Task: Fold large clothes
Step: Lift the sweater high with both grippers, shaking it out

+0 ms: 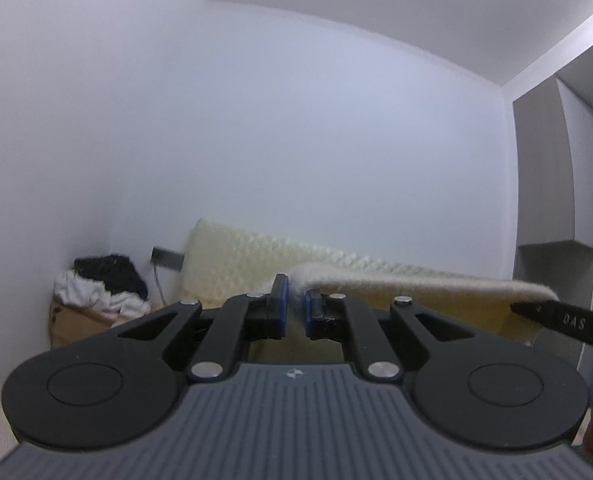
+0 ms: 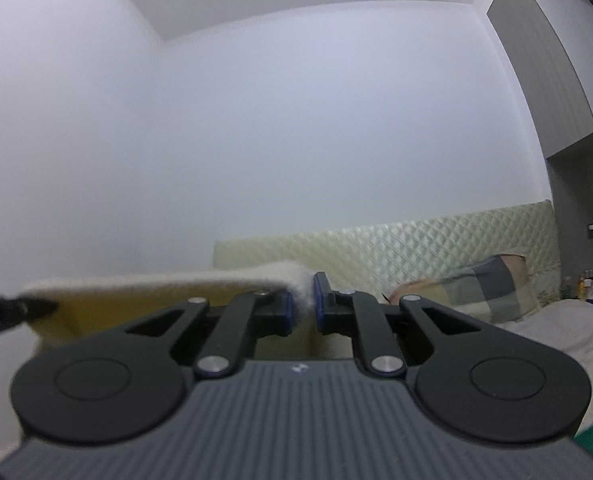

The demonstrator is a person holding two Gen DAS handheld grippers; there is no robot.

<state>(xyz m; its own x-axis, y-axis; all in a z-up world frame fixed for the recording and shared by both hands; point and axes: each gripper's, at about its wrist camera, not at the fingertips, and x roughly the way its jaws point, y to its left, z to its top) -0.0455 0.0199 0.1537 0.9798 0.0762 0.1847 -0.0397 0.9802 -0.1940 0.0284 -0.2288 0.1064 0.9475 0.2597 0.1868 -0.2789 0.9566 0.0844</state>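
My left gripper (image 1: 295, 305) pinches one corner of the cream garment (image 1: 396, 280), whose top edge stretches taut and raised in front of the quilted headboard (image 2: 416, 240) across to my right gripper (image 2: 303, 301), which pinches the other corner above the bed (image 2: 568, 328).

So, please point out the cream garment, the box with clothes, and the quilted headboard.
cream garment (image 1: 416, 282), left wrist view, on its stretched upper edge.
box with clothes (image 1: 78, 320), left wrist view, on its cardboard front.
quilted headboard (image 2: 416, 248), right wrist view, on its padded face.
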